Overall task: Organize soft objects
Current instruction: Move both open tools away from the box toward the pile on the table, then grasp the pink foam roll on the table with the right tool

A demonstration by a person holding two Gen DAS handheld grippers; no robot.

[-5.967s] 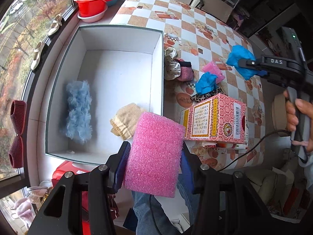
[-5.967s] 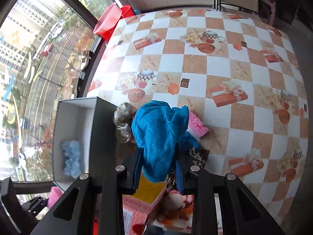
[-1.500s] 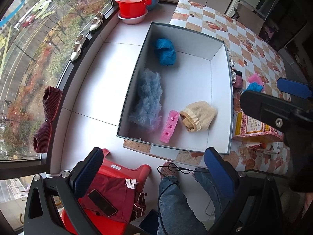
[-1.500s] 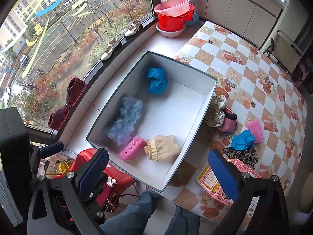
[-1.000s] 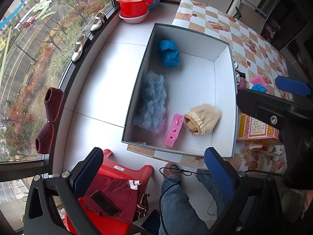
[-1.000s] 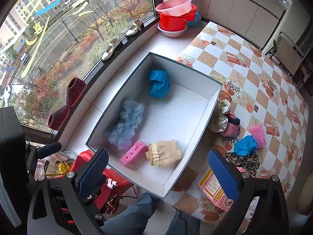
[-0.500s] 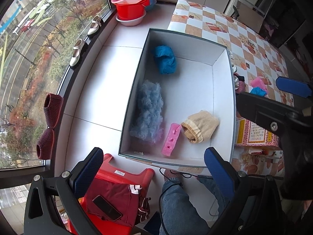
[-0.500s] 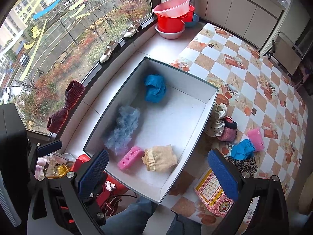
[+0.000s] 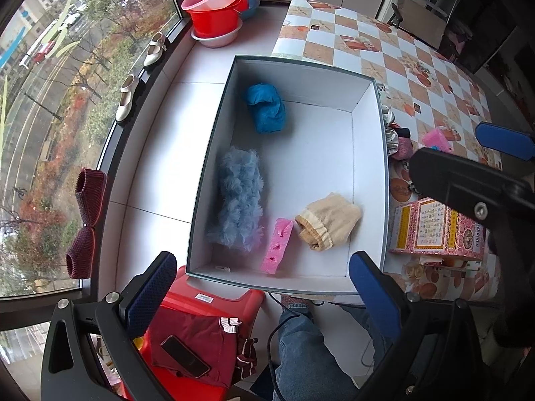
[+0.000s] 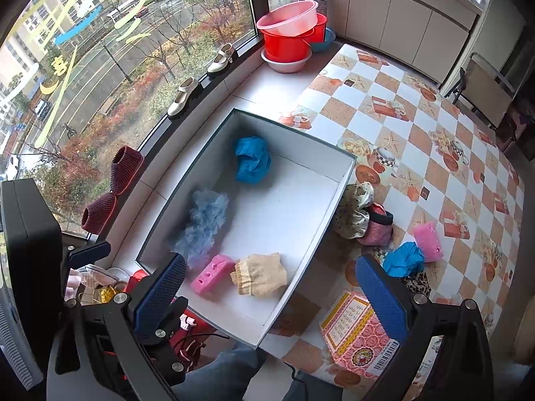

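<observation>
A white box [image 9: 367, 107] [image 10: 314, 234] on the table holds a blue cloth [image 9: 265, 108] [image 10: 252, 158], a fluffy light-blue piece [image 9: 239, 197] [image 10: 204, 224], a pink sponge [image 9: 277, 245] [image 10: 212, 272] and a beige knit piece [image 9: 329, 220] [image 10: 259, 274]. Outside it, on the table, lie a polka-dot scrunchie [image 10: 354, 215], a mauve knit piece [image 10: 376, 230], a second pink sponge [image 10: 428, 240] and a blue cloth [image 10: 403, 259]. My left gripper [image 9: 262, 295] and right gripper [image 10: 271, 295] are both open, empty and high above the box's near end.
A pink patterned carton [image 9: 438, 229] [image 10: 359, 339] stands on the checked tablecloth [image 10: 434, 123] right of the box. A red stool [image 9: 200, 304] with clothes and a phone is below. Basins [image 10: 289, 38] and shoes [image 10: 182, 97] sit on the window sill.
Six seconds ago the left gripper held the pink sponge and the right held the blue cloth; both now lie in the box. Both grippers have drifted slightly above the box, staying open.
</observation>
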